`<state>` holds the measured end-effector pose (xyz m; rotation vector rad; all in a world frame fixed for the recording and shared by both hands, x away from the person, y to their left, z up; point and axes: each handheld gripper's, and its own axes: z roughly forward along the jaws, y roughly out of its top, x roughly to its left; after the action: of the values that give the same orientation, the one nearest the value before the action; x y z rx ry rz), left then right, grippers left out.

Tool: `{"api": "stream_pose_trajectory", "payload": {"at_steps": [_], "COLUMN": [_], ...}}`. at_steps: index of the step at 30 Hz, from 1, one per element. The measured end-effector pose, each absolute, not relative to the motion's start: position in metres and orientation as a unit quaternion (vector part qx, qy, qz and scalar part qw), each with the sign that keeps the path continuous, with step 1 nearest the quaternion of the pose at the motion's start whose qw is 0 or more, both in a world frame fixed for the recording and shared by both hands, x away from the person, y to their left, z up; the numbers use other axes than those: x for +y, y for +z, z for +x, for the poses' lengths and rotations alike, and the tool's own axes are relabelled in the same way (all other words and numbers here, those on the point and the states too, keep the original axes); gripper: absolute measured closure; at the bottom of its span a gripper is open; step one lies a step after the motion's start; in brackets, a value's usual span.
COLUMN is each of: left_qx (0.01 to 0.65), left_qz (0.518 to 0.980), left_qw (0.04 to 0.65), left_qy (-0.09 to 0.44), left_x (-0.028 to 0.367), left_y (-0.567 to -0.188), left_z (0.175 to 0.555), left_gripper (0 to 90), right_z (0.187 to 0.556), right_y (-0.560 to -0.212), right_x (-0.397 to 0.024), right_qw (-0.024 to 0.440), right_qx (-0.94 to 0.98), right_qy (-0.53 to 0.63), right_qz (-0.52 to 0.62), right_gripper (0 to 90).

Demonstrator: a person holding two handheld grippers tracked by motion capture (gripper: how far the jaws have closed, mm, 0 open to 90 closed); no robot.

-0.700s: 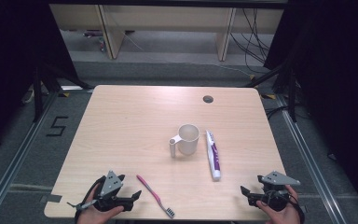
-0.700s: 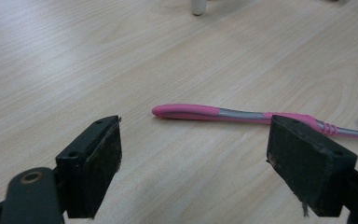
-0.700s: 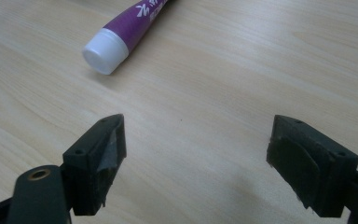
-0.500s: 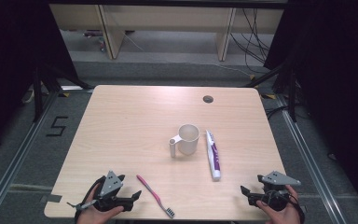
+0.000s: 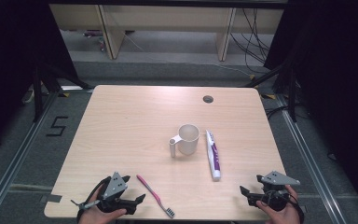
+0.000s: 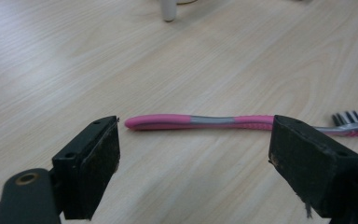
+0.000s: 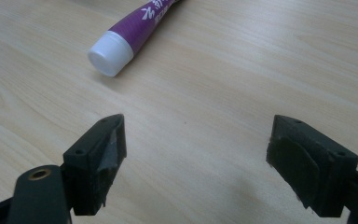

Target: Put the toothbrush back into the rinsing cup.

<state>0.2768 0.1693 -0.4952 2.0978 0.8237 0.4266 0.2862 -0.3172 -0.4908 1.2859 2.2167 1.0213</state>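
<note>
Left gripper view: my left gripper (image 6: 193, 154) stands released, the pink toothbrush (image 6: 200, 122) lying just ahead on the table (image 5: 121, 126). Right gripper (image 7: 196, 158) is released near the toothpaste tube (image 7: 130, 32). Approach step; next, I judge, advance and clamp the handle.

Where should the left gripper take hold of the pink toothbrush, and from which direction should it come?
Probably at the grey middle of the toothbrush handle, from above. It lies flat on the table, crosswise before the open left gripper, so the jaws would need to turn to span the thin handle across its width. The bristle end is less even to clamp.
</note>
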Motion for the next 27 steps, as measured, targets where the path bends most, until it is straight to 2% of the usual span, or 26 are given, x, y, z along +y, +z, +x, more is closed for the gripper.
{"api": "stream_pose_trajectory", "payload": {"at_steps": [4, 7, 11, 20, 23, 27], "left_qx": [0.305, 0.277, 0.247, 0.181, 0.172, 0.159], "left_qz": [0.843, 0.856, 0.871, 0.907, 0.913, 0.92], "left_qw": [0.41, 0.401, 0.395, 0.355, 0.346, 0.336], "left_qy": [0.168, 0.17, 0.155, 0.137, 0.131, 0.126], "left_x": [0.164, 0.16, 0.151, 0.133, 0.129, 0.126], "left_y": [-0.493, -0.489, -0.488, -0.486, -0.485, -0.483], "left_z": [0.278, 0.279, 0.282, 0.295, 0.297, 0.301], "left_gripper": [16.3, 16.7, 20.4, 28.2, 29.1, 32.2], "right_z": [0.286, 0.284, 0.286, 0.287, 0.285, 0.285], "right_y": [-0.49, -0.491, -0.491, -0.492, -0.492, -0.491], "right_x": [-0.318, -0.316, -0.317, -0.318, -0.316, -0.316], "right_qw": [0.191, 0.171, 0.186, 0.184, 0.168, 0.172], "right_qx": [0.787, 0.781, 0.788, 0.79, 0.781, 0.784], "right_qy": [0.367, 0.368, 0.368, 0.369, 0.373, 0.369], "right_qz": [0.458, 0.474, 0.457, 0.454, 0.472, 0.469], "right_gripper": [20.5, 20.7, 20.9, 21.2, 21.3, 21.5]}}
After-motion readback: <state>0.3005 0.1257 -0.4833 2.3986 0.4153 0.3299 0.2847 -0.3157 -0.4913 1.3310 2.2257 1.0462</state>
